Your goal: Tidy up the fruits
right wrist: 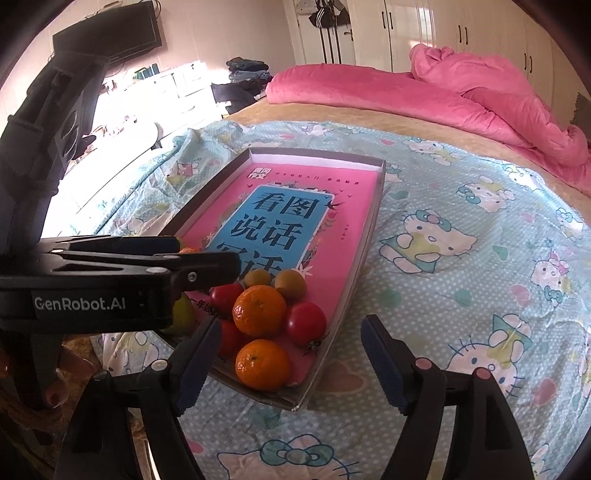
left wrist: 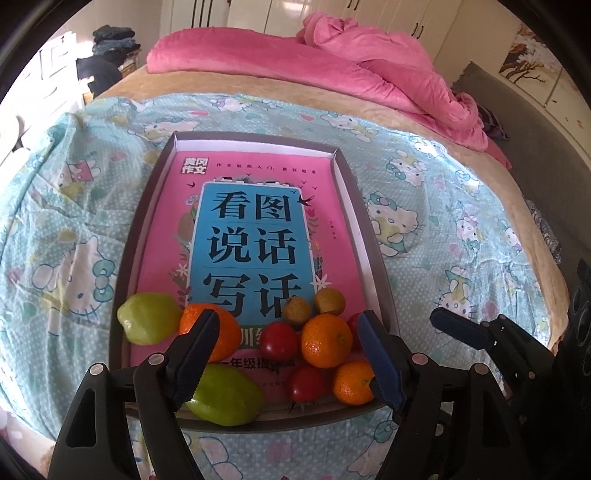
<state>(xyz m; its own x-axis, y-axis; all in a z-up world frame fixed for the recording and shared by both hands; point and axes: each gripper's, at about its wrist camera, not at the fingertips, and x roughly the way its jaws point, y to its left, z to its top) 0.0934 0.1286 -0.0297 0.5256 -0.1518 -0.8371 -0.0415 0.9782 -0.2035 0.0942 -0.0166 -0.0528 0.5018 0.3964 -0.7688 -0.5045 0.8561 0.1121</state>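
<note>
A shallow grey tray (left wrist: 142,236) lies on the bed with a pink book (left wrist: 255,177) inside it. Fruit is piled at its near end: two green fruits (left wrist: 149,317), three oranges (left wrist: 325,339), red tomatoes (left wrist: 279,339) and two small brownish-green fruits (left wrist: 297,310). My left gripper (left wrist: 286,358) hovers open over this pile, its fingers apart from the fruit. In the right wrist view the same oranges (right wrist: 260,312) and tomatoes (right wrist: 306,323) lie just beyond my right gripper (right wrist: 290,363), which is open and holds nothing. The left gripper (right wrist: 207,258) shows side-on at the left.
The bed has a light blue cartoon-cat sheet (left wrist: 443,221) and a bunched pink duvet (left wrist: 369,66) at its far end. White wardrobes (right wrist: 461,33) line the back wall. A dark screen (right wrist: 110,33) and folded clothes (right wrist: 247,70) are at the far left.
</note>
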